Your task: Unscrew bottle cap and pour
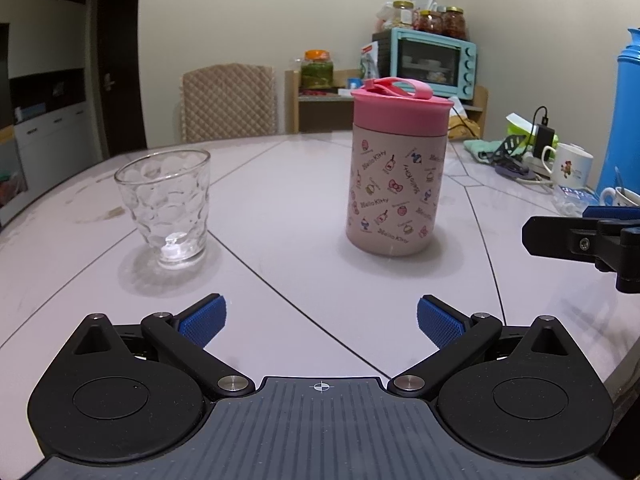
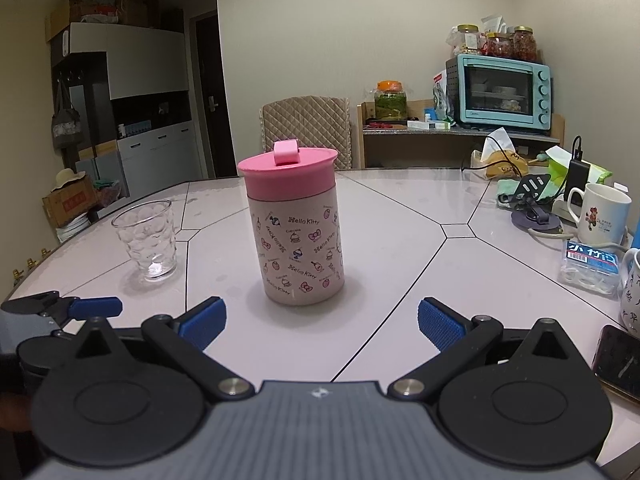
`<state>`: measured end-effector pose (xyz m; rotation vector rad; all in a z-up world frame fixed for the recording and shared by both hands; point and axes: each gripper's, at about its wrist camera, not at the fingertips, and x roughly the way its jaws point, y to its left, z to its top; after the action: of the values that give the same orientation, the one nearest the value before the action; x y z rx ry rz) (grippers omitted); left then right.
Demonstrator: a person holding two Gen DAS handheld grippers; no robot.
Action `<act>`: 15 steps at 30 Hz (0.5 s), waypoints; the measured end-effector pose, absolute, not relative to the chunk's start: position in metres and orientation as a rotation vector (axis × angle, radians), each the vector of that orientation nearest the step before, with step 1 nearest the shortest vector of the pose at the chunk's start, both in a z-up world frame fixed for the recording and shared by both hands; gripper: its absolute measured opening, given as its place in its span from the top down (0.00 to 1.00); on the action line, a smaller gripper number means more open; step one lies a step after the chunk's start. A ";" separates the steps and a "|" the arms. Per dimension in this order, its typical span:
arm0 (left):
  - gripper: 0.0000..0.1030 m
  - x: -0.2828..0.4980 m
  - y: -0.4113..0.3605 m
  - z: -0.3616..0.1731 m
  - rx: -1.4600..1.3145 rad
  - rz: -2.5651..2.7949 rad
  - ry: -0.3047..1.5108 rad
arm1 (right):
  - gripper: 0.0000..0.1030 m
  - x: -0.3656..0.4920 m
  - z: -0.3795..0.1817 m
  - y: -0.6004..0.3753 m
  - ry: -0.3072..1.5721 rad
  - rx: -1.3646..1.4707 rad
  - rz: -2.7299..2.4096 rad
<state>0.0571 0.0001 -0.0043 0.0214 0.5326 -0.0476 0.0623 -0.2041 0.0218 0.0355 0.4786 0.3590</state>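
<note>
Now both my grippers are released, with nothing between the blue ribbed pads. Ahead of my left gripper (image 1: 321,322) and a little to its right stands the bottle (image 1: 396,184), upright on the table (image 1: 280,280); for my right gripper (image 2: 322,322) the same bottle is straight ahead, slightly to the left. It is a round beige cylinder printed with small cartoon pictures, and its pink cap (image 1: 401,111) is still on, with a soft loop strap on top. I cannot tell what is inside, because the wall is opaque. Ahead and to the left of my left gripper stands a glass (image 1: 168,206), clear, with round dimples pressed in its wall, and it looks empty. Bottle and glass are apart. The table is pale and glossy, divided by thin dark lines. Far to the right stands a white mug (image 2: 600,213).
</note>
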 end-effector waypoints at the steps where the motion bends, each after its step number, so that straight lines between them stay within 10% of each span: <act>1: 0.00 0.058 0.000 -0.004 0.022 -0.046 0.533 | 0.00 0.063 0.021 -0.204 0.479 0.036 0.359; 15: 0.00 0.067 -0.001 -0.006 0.028 -0.054 0.542 | 0.00 0.070 0.022 -0.205 0.481 0.037 0.354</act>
<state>0.0675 -0.0014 -0.0059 0.0276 0.5424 -0.0539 0.0695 -0.2054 0.0221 0.0365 0.4808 0.3537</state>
